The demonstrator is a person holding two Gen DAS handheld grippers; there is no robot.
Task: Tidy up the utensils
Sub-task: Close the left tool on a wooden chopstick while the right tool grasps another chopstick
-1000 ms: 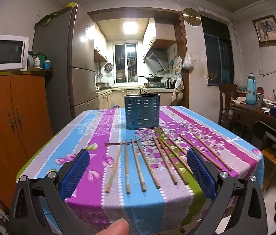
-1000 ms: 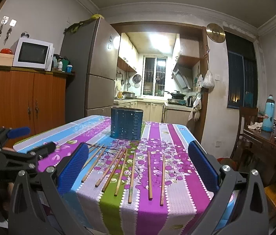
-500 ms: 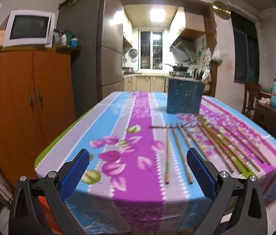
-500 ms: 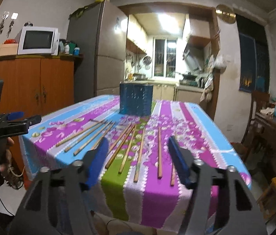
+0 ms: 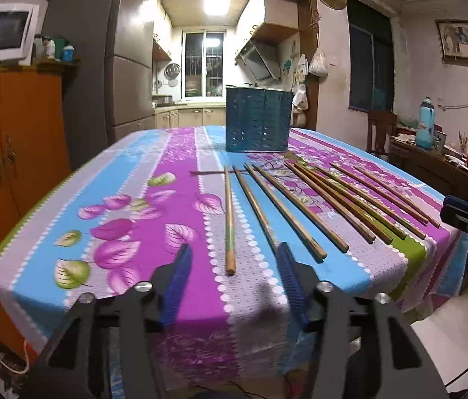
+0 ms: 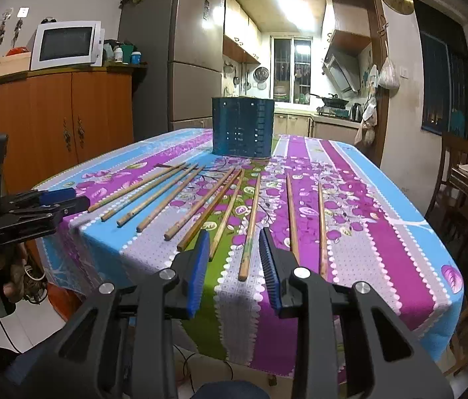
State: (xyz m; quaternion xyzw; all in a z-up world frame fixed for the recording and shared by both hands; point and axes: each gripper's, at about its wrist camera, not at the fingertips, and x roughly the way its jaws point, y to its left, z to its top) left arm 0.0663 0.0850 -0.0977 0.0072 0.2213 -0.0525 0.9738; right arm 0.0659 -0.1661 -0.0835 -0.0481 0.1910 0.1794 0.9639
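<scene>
The left gripper (image 5: 232,266) is half closed, its jaws just narrowed around one chopstick's (image 5: 230,219) near end, not pinched. The right gripper (image 6: 234,259) is narrower, likewise around another chopstick (image 6: 250,226). The blue holder (image 5: 257,119) is stood farther back on the table (image 5: 127,199).

Left gripper (image 5: 232,267): jaws part-open, just been closing, nothing between the pads. Right gripper (image 6: 234,259): jaws narrower, likewise closing, pads pressing on nothing.
</scene>
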